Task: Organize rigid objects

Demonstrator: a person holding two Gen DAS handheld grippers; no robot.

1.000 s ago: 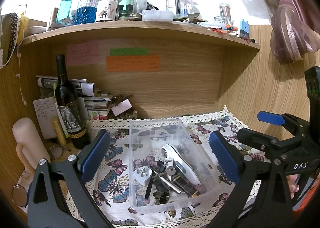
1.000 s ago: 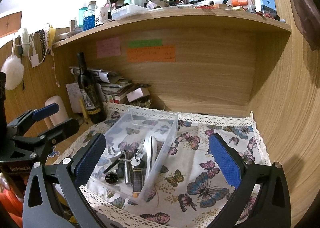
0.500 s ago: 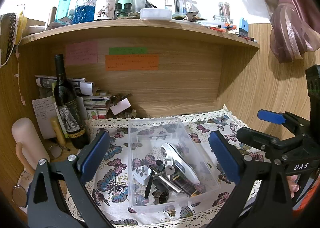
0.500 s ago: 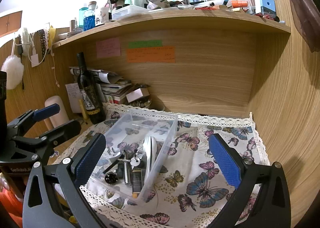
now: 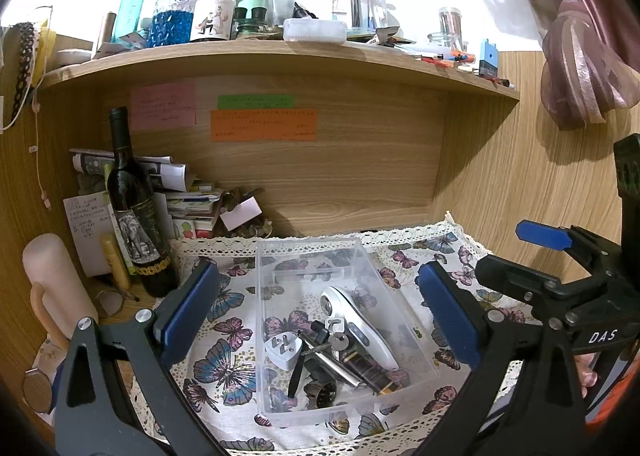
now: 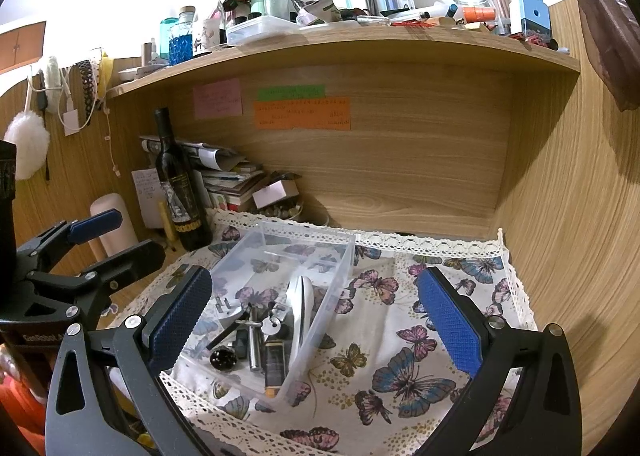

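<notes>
A clear plastic bin (image 5: 416, 340) sits on a butterfly-print cloth (image 5: 224, 356) inside a wooden desk alcove, its long axis running from the near edge of the cloth toward the back wall, angled slightly leftward at the far end in the right wrist view (image 6: 340, 268). The bin's far half holds nothing but the cloth pattern showing through; the rigid items crowd its near half. A white handheld device (image 5: 360, 326) lies lengthwise along the bin, its round head pointing toward the back wall and its tapered tail toward the near right corner. Just left of it lies a white plug adapter (image 5: 282, 350) with its prongs up, and a small padlock with key (image 5: 336, 336) rests against the device. A silver metal cylinder (image 5: 334, 366) and a dark tube with a gold end (image 5: 370, 374) lie side by side, slanting toward the near right wall, while a thin black stick (image 5: 297, 370) runs near to far beside a round black knob (image 5: 323, 392). The left gripper (image 5: 320, 316) hangs above the bin with its blue pads spread wide, holding nothing. The right gripper (image 6: 316, 320) is likewise spread wide and empty, its left pad over the bin and its right pad over bare cloth. A dark wine bottle (image 5: 136, 211) stands upright left of the cloth, well apart from the bin.
</notes>
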